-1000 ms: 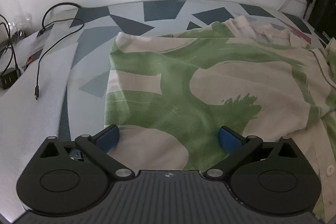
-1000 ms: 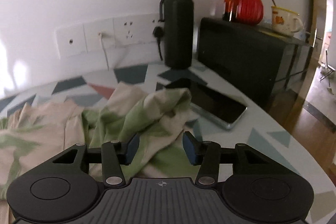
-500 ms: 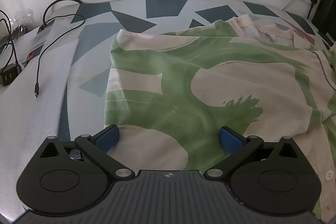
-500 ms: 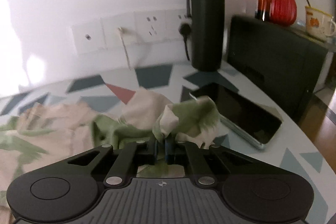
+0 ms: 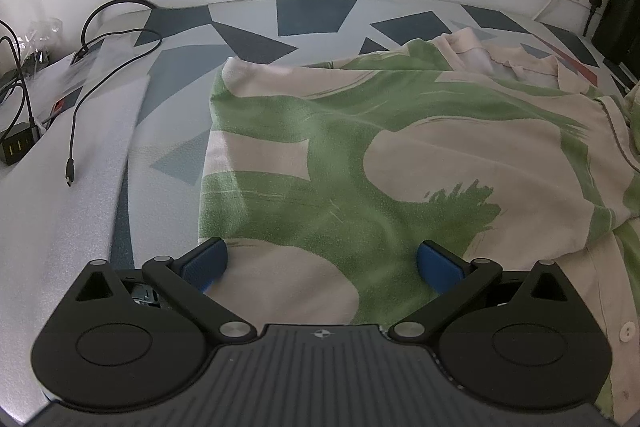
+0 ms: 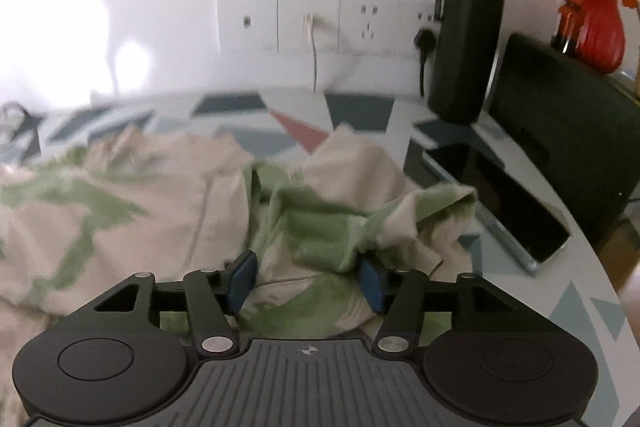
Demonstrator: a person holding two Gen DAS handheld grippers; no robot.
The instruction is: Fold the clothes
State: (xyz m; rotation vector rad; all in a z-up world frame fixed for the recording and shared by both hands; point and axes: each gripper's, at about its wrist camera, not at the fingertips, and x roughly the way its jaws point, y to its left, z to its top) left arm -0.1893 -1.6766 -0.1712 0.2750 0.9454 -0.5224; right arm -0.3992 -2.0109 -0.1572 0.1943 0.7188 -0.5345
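A cream shirt with green brush-stroke print [image 5: 360,147] lies spread on the patterned table [image 5: 312,15]. Its button placket runs down the right side. My left gripper [image 5: 320,263] is open and low over the shirt's near left hem, with its blue pads [image 5: 208,259] wide apart and cloth showing between them. In the right wrist view a bunched sleeve [image 6: 360,215] is heaped on the shirt's right side. My right gripper [image 6: 306,283] is open just behind that bunch, with the right pad touching the cloth.
A black cable [image 5: 76,131] and a charger [image 5: 16,147] lie on a white foam sheet [image 5: 60,227] at the left. At the right stand a black flask [image 6: 468,43], a phone [image 6: 500,199], a black box [image 6: 568,131] and a red vase [image 6: 600,31]. The table edge curves near right.
My right gripper shut on the sleeve, carried it left over the shirt, then opened and let it go. The left gripper has stayed open and barely moved.
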